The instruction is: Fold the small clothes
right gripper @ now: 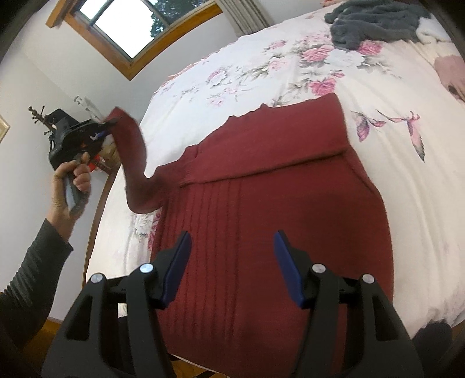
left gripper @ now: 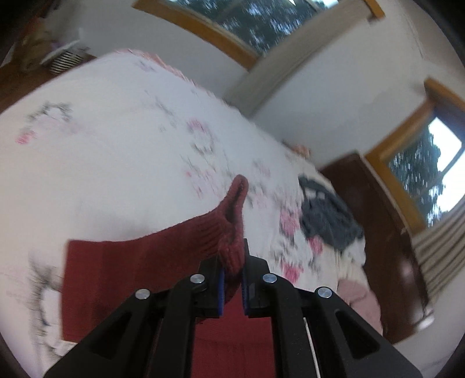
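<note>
A red sweater lies flat on the bed, filling the middle of the right view, one sleeve already folded across its top. The left gripper, raised at upper left, grips the other sleeve's cuff, which must swing rightward over the body. The right gripper hovers released above the hem.

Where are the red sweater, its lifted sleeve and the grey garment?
Red sweater [right gripper: 276, 232]: right wrist view, ribbed body flat on the bed.
Sleeve [right gripper: 132, 151]: right wrist view, mid-length, hanging from the left tool.
Grey garment [right gripper: 375, 23]: right wrist view, middle of the heap.
</note>
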